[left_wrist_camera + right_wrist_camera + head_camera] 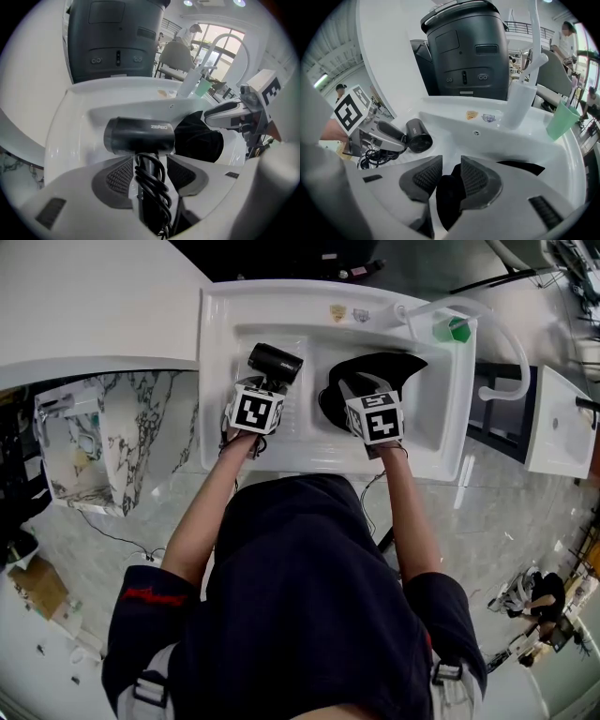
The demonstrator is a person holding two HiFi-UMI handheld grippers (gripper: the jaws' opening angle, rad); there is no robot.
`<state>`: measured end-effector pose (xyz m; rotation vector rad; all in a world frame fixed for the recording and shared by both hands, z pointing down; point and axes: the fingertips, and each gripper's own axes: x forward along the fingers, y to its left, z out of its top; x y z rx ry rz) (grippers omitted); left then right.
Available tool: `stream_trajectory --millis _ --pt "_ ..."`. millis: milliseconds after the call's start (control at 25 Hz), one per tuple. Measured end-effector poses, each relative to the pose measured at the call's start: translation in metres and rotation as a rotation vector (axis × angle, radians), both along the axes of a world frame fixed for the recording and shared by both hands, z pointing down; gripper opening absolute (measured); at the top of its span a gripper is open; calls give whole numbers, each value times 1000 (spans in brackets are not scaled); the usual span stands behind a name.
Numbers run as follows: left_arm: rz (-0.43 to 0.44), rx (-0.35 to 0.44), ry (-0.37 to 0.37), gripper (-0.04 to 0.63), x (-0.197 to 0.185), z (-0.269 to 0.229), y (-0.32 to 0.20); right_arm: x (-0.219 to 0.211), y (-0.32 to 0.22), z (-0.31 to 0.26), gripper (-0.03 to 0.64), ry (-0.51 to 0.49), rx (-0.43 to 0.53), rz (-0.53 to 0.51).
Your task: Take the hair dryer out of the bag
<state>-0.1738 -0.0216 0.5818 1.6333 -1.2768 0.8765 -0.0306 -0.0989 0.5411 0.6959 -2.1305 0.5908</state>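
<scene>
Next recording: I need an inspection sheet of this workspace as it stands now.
Surface: white sink; both of the job's things are over its basin.
Job's things: hair dryer is out of the bag and beside it.
Clutter: green cup at the sink's back right corner; stickers on the back rim.
Grippers: left gripper shut on the hair dryer's handle; right gripper shut on the bag's fabric.
Cables: cord wound round the dryer's handle; thin cable on the floor.
Surroundings: dark machine behind the sink; marble counter at left; person in the background.
</scene>
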Motion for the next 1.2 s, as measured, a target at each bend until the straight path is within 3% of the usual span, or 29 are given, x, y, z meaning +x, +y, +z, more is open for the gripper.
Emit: stream_trajectory --millis 160,360,560,720,840,960,1200 --pt "8 61 3 229 2 -16 -4 0 4 -6 123 -1 18 15" --pt "61 126 25 225 9 -37 -4 -3 16 -19 123 -77 -7 96" --pt "107 201 47 157 14 -64 -1 -11 27 -41 80 -157 -5 158" --pt "119 242 88 97 13 -84 4 -19 37 -64 61 -174 63 172" --pt "159 295 98 36 16 -101 2 -21 39 -88 48 -158 171 189" --pt "226 373 103 21 21 -123 2 -19 40 -112 43 -158 259 223" --pt "274 518 176 17 30 -174 11 -3 53 -150 38 -169 344 308"
